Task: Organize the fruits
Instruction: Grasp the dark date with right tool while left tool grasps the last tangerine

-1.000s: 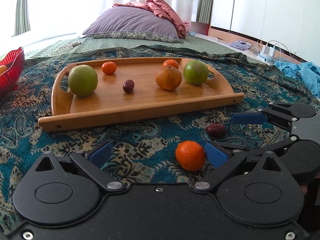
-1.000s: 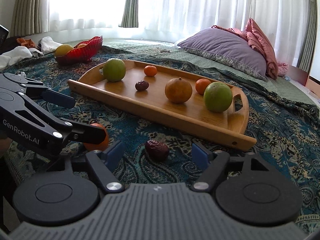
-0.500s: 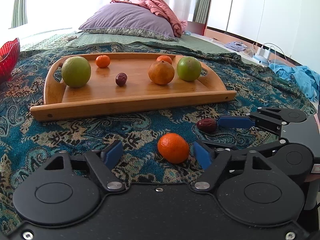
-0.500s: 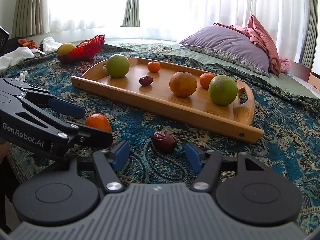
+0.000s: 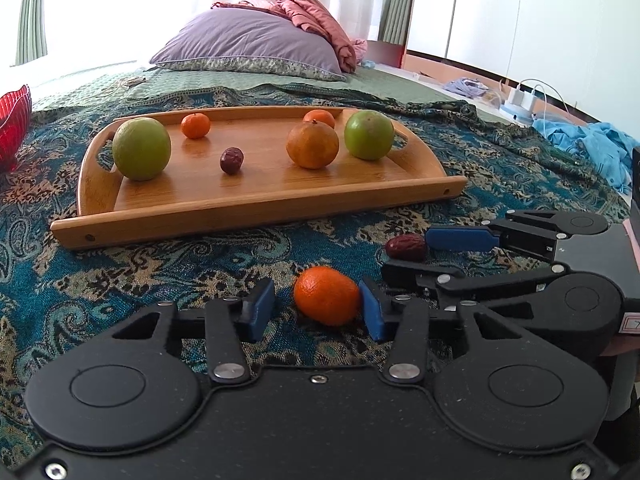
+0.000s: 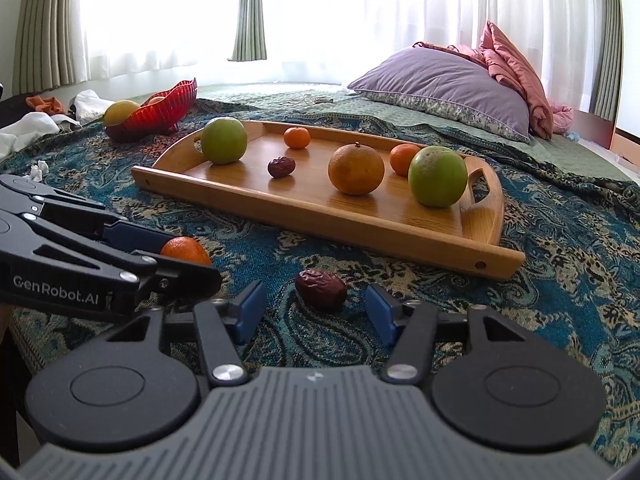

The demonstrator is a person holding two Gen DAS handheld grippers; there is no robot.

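Observation:
On the patterned cloth, just in front of the wooden tray (image 5: pixel 260 216), lie a small tangerine (image 5: pixel 326 300) and a dark red date (image 5: pixel 406 247). My left gripper (image 5: pixel 316 312) straddles the tangerine and its jaws are closing. The right blue pad sits at the fruit's skin and the left pad stands off it. My right gripper (image 6: pixel 316 312) straddles the date (image 6: pixel 320 290) and its jaws are closing too, with gaps on both sides. Each gripper shows in the other's view: the right gripper (image 5: pixel 406 258) and the left gripper (image 6: pixel 188 262) around the tangerine (image 6: pixel 184 249).
The tray (image 6: pixel 360 236) carries two green fruits, a large orange, two tangerines and a date. A red glass bowl (image 6: pixel 160 108) with fruit stands far left on the cloth. A purple pillow (image 6: pixel 444 80) lies behind the tray. Clothes and cables lie at the right (image 5: pixel 588 148).
Both pairs of jaws have narrowed around their fruit, the left pair far more. The tangerine and the date still lie on the cloth.

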